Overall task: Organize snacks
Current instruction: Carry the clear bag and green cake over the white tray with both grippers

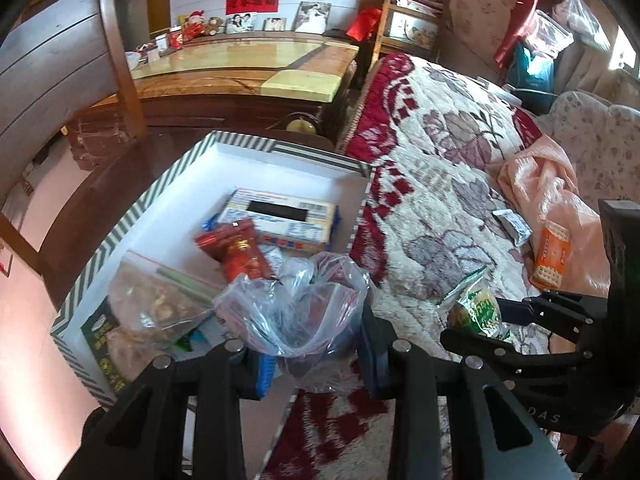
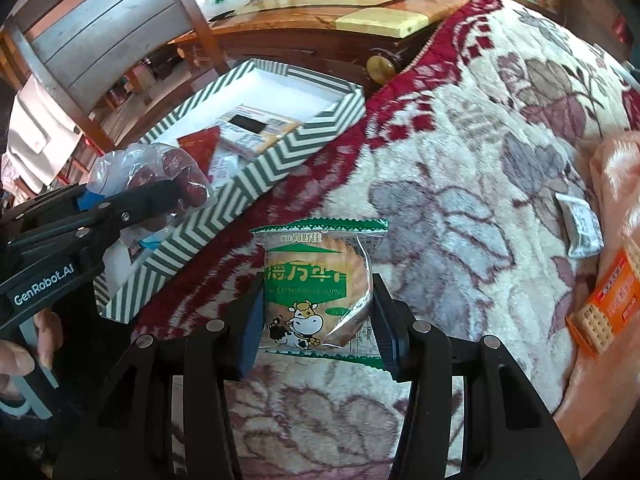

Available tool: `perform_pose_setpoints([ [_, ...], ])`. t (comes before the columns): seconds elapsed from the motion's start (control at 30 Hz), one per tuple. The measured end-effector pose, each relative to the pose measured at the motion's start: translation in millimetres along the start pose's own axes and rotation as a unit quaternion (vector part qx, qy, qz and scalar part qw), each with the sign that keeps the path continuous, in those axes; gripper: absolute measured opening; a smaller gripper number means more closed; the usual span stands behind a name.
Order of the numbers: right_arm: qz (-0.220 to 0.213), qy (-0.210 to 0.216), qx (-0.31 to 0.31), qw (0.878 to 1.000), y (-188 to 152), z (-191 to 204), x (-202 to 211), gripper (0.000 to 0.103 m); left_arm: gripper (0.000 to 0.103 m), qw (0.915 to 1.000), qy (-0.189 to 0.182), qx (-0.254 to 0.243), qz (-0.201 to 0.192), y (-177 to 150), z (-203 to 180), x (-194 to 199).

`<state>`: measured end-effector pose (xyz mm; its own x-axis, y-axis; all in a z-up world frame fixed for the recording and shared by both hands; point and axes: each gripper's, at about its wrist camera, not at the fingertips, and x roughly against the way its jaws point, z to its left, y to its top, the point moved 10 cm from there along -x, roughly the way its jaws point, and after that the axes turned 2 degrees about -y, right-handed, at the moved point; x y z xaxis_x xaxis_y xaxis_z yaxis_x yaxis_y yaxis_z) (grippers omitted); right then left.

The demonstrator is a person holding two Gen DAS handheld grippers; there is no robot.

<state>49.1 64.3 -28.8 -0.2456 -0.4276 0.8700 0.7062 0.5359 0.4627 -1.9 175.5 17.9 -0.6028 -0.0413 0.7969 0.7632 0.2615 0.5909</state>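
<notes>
The right gripper (image 2: pixel 316 320) fingers clamp a green-and-white snack packet (image 2: pixel 320 288) upright, long axis vertical; the left gripper (image 1: pixel 312 356) fingers clutch a clear plastic bag (image 1: pixel 296 304).

The box (image 1: pixel 144 208) has green-and-white chevron stripes outside and plain white inside. The blanket (image 2: pixel 460 168) is cream with dark red blocks and mauve-grey leaves. The snack packet (image 2: pixel 320 284) is green and white with a black-and-white cartoon cow. A clear plastic bag (image 1: pixel 296 304) shows dark red contents. On the right lies an orange cracker packet (image 2: pixel 612 296) on peach cloth (image 1: pixel 560 208).
</notes>
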Motion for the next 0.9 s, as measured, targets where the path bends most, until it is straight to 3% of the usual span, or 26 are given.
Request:
perform_pose_setpoints([
  [0.53, 0.004, 0.011, 0.058, 0.998, 29.5, 53.0, -5.9, 0.048, 0.036, 0.9976, 0.026, 0.065, 0.006, -7.1, 68.7, 2.4],
  [0.9, 0.015, 0.018, 0.091, 0.996, 54.2, 85.2, -24.0, 0.048, 0.036, 0.9958, 0.028, 0.086, 0.013, -9.4, 93.8, -6.1],
])
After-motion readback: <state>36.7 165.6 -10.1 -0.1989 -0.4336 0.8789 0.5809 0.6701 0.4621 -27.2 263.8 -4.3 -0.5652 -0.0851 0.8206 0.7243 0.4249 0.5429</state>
